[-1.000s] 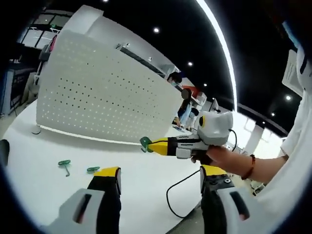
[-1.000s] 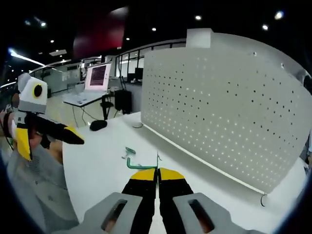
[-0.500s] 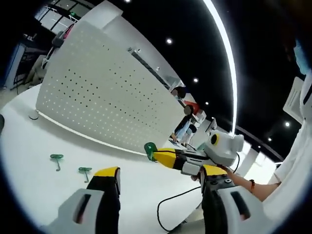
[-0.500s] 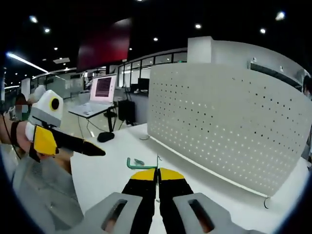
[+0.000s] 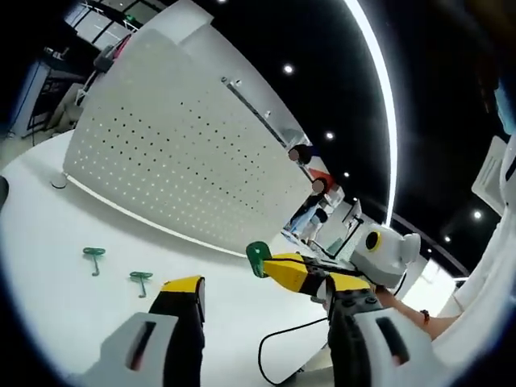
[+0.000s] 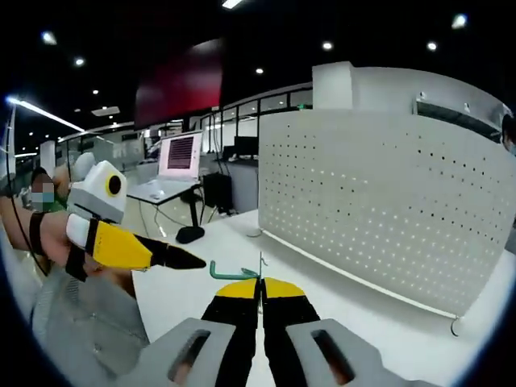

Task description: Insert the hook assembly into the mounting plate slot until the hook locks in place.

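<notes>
Green bent-wire hook sits clamped in the right hand-held gripper; left hand-held gripper jaws apart, before the perforated white panel.

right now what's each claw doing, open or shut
Left claw: open, holding nothing.
Right claw: shut on the green metal hook.

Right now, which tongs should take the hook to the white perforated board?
The right tongs: they are shut on the green metal hook, lifted off the white table and facing the white perforated board. The left tongs are open and hold nothing.
</notes>
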`<action>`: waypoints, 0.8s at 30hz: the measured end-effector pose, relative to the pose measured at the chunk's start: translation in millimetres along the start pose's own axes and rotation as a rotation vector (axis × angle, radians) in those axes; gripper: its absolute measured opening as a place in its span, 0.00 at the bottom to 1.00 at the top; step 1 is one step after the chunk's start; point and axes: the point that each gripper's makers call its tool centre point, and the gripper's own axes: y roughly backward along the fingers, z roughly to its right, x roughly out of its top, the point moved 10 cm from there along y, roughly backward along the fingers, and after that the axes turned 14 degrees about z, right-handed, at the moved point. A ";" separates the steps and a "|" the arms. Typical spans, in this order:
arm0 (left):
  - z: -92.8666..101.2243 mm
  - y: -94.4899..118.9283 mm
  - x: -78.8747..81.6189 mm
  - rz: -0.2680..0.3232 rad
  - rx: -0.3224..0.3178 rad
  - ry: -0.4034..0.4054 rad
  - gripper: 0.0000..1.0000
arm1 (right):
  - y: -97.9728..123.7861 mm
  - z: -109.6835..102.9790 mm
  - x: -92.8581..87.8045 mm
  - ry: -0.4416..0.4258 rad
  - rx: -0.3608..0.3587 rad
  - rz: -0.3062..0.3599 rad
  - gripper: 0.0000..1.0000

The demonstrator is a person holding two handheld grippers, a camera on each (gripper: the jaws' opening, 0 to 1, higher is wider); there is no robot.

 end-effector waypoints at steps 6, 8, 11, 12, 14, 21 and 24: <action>0.8 -2.0 -4.8 0.004 0.001 0.049 0.52 | -1.0 -9.3 1.2 -0.015 0.002 0.017 0.00; 0.6 -3.2 -6.0 0.015 0.001 0.059 0.50 | -1.9 -11.7 1.7 -0.016 0.009 0.019 0.00; 0.2 -4.2 -7.3 0.016 0.003 0.066 0.45 | -3.0 -14.0 3.7 -0.018 0.016 0.027 0.00; 0.2 -4.4 -7.3 0.020 0.002 0.070 0.44 | -3.0 -14.7 4.5 -0.016 0.018 0.028 0.00; 0.3 -5.0 -6.9 0.036 -0.002 0.069 0.40 | -3.3 -15.4 5.8 -0.017 0.024 0.034 0.00; -0.6 -5.1 -4.8 0.077 0.008 0.102 0.30 | -3.6 -17.6 8.9 -0.016 0.027 0.048 0.00; -1.5 -4.2 -4.1 0.106 0.009 0.070 0.22 | -4.4 -20.2 10.8 -0.016 0.042 0.059 0.00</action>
